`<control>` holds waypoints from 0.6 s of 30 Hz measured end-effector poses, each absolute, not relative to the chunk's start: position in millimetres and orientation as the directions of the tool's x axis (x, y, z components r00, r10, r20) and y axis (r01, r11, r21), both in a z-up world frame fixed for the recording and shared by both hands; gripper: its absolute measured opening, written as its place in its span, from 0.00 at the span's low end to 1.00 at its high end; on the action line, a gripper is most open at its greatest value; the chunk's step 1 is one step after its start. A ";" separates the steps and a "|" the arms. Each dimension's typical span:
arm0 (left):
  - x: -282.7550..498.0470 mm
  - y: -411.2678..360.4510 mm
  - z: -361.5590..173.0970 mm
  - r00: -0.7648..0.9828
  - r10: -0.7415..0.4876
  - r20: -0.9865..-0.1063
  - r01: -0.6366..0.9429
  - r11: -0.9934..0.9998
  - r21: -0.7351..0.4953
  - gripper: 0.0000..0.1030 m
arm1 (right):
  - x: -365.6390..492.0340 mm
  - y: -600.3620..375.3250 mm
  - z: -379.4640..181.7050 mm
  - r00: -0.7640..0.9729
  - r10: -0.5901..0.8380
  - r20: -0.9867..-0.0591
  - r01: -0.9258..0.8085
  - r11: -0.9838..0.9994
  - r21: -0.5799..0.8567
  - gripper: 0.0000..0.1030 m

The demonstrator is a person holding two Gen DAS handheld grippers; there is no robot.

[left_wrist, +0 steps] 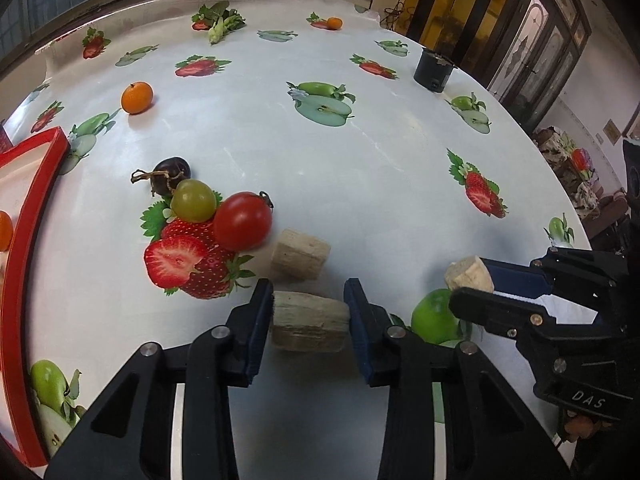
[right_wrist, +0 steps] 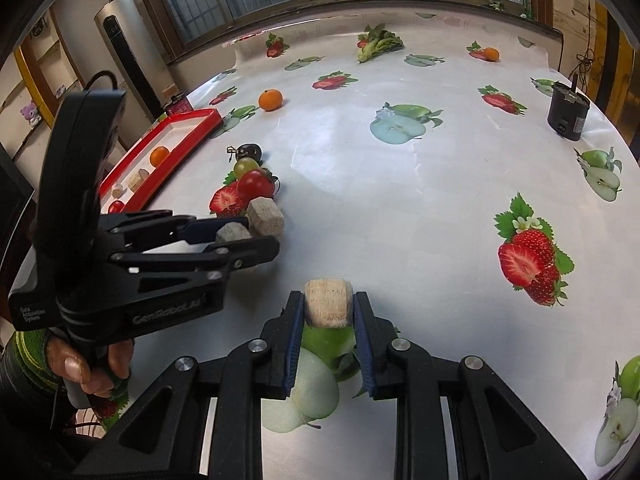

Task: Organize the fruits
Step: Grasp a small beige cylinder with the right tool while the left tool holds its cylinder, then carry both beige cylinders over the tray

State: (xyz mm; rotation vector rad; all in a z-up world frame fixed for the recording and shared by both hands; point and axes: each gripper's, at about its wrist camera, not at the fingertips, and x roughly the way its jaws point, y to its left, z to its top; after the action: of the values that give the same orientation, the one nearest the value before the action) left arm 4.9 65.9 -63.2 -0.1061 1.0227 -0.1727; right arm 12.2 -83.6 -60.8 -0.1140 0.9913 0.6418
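Left wrist view: the left gripper (left_wrist: pixel 310 312) has its jaws clamped on a pale fibrous block (left_wrist: pixel 310 322), one blue pad against each side. A second block (left_wrist: pixel 300 254) of the same kind lies on the table (left_wrist: pixel 380 168) just beyond it, apart from the held one. Touching that second block's far-left side is a red tomato (left_wrist: pixel 243 221), which leans against a green grape (left_wrist: pixel 193 200); a dark grape with a dry stem (left_wrist: pixel 170 176) sits just behind the green one. An orange (left_wrist: pixel 137 97) lies well beyond them, and a smaller orange (left_wrist: pixel 334 23) lies near the far edge beside a leafy vegetable (left_wrist: pixel 220 24). The red tray (left_wrist: pixel 24 248) runs along the left, with an orange fruit partly in view inside it.

In the right wrist view, the right gripper (right_wrist: pixel 329 306) has its jaws clamped on a small pale block (right_wrist: pixel 329 304), held above a printed green apple on the tablecloth. The left gripper appears to its left, gripped by a hand (right_wrist: pixel 94 368). The tray in this view holds an orange, two pale pieces and something red. A black cylindrical device (right_wrist: pixel 568 114) stands near the table's far right edge.
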 end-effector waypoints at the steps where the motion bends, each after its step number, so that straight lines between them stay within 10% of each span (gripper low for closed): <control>1: 3.4 66.7 -61.8 0.513 -0.189 -0.837 0.093 0.982 -0.164 0.33 | 13.0 -83.2 -59.4 0.384 0.452 -0.805 -0.550 0.812 0.194 0.24; 18: -13.7 128.1 -28.4 0.596 -0.081 -0.798 -0.024 0.993 -0.119 0.33 | 14.0 -24.7 -32.3 0.359 0.532 -0.767 -0.629 0.745 0.222 0.24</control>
State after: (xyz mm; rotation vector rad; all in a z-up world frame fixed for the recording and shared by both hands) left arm -13.7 128.1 -28.4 -0.1215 0.9317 -0.0335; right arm 14.0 -24.7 -32.3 -0.1172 0.9415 0.7508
